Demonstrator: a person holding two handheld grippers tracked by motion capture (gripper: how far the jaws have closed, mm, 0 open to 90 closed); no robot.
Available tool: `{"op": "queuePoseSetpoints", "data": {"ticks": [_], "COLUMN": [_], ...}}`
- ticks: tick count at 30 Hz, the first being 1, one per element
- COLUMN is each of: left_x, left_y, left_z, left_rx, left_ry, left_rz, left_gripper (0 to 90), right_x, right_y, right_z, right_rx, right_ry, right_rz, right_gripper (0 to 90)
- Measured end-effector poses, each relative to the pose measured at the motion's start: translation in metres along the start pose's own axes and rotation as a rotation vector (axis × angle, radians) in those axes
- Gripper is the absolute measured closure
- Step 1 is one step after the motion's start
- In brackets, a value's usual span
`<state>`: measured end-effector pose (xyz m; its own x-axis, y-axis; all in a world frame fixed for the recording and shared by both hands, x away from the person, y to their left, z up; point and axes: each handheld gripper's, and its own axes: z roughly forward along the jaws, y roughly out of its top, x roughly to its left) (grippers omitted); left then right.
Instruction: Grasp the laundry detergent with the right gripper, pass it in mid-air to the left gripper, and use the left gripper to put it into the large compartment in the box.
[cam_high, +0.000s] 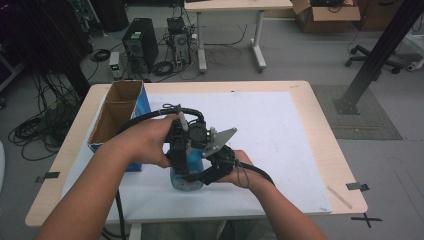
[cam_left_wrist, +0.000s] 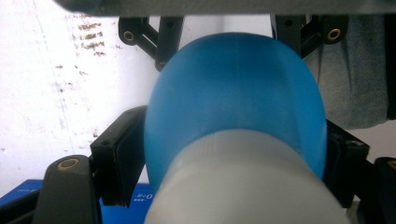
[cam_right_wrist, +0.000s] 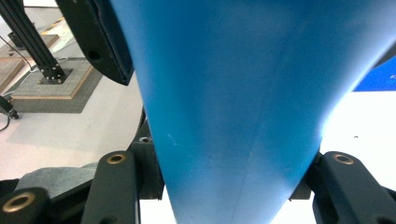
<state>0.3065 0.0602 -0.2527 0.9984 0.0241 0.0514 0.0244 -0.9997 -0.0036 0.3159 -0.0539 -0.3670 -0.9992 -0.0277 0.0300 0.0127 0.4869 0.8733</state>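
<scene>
A blue bottle (cam_high: 186, 172) with a white cap (cam_left_wrist: 243, 186) stands on the white mat (cam_high: 280, 135), near the front edge of the tabletop. The left gripper (cam_high: 182, 150) has its jaws squeezed on the bottle up near the cap. The right gripper (cam_high: 212, 170) has its jaws squeezed on the bottle's blue body. An open cardboard box (cam_high: 117, 112) sits by the left edge of the tabletop

blue bottle (cam_right_wrist: 243, 102) | clamped between right gripper (cam_right_wrist: 233, 186) jaws | white table (cam_right_wrist: 364, 121) behind
</scene>
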Motion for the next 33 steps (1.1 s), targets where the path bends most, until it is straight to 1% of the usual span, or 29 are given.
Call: {"op": "queuePoseSetpoints", "data": {"ticks": [1, 2, 6, 7, 9, 10, 11, 12, 15, 17, 19, 20, 25, 26, 29, 33], "left_x": [-0.0001, -0.0002, 0.0003, 0.0003, 0.0001, -0.0001, -0.0004, -0.0004, 0.0005, 0.0006, 0.0008, 0.0008, -0.0002, -0.0002, -0.0006, -0.0006], "left_y": [-0.0001, -0.0002, -0.0008, -0.0009, -0.0007, -0.0004, -0.0001, 0.0001, -0.0004, -0.0002, 0.0001, 0.0002, 0.0011, 0.0013, 0.0016, 0.0025], "left_z": [0.0, 0.0, 0.0002, 0.0005, 0.0005, 0.0006, 0.0008, 0.0009, 0.0019, 0.0023, 0.0027, 0.0028, 0.0036, 0.0035, 0.0029, 0.0013], "left_rx": [-0.002, -0.004, 0.0, 0.001, -0.002, -0.003, -0.004, -0.001, 0.001, 0.005, 0.008, 0.009, 0.02, 0.022, 0.022, 0.022], "left_ry": [0.002, 0.003, 0.003, 0.004, 0.004, 0.0, 0.001, 0.003, -0.014, -0.023, -0.026, -0.027, -0.021, -0.021, -0.017, -0.018], "left_rz": [0.001, 0.001, 0.003, 0.001, 0.005, 0.009, 0.009, 0.011, 0.007, 0.007, 0.005, 0.004, 0.0, 0.002, 0.005, 0.007], "left_gripper": [24.6, 25.0, 27.1, 27.5, 29.1, 30.4, 31.0, 31.3, 35.3, 37.2, 37.4, 37.6, 38.5, 38.6, 38.9, 39.3], "right_x": [-0.0002, 0.0008, 0.001, -0.0007, -0.0003, 0.0008, -0.0001, 0.001, 0.0002, 0.0032, 0.0009, 0.0018, 0.002, 0.0029, 0.0028, 0.003], "right_y": [0.0, 0.0002, 0.0003, 0.0003, 0.0005, 0.0008, 0.0006, 0.0008, 0.0003, 0.0006, -0.0005, -0.0004, -0.0005, -0.0003, -0.0002, -0.0009], "right_z": [0.0001, 0.0002, -0.0001, 0.0001, -0.0002, -0.0001, -0.0002, -0.0001, 0.0002, 0.0006, 0.0007, 0.0008, 0.0013, 0.0015, 0.0008, 0.0], "right_rx": [0.001, -0.005, 0.0, 0.0, 0.002, -0.005, 0.0, -0.005, 0.004, -0.004, 0.008, 0.007, 0.014, 0.009, 0.014, 0.001], "right_ry": [0.0, 0.008, 0.006, -0.004, -0.004, 0.007, -0.003, 0.007, -0.005, 0.013, -0.006, 0.001, -0.008, -0.004, -0.016, -0.026], "right_rz": [-0.001, 0.013, 0.018, -0.005, 0.0, 0.014, 0.003, 0.015, -0.002, 0.027, -0.002, 0.009, -0.002, 0.011, -0.007, -0.021], "right_gripper": [45.8, 45.8, 45.8, 45.8, 45.8, 45.8, 45.8, 45.8, 45.8, 45.8, 45.8, 45.8, 45.9, 45.8, 45.8, 45.6]}}
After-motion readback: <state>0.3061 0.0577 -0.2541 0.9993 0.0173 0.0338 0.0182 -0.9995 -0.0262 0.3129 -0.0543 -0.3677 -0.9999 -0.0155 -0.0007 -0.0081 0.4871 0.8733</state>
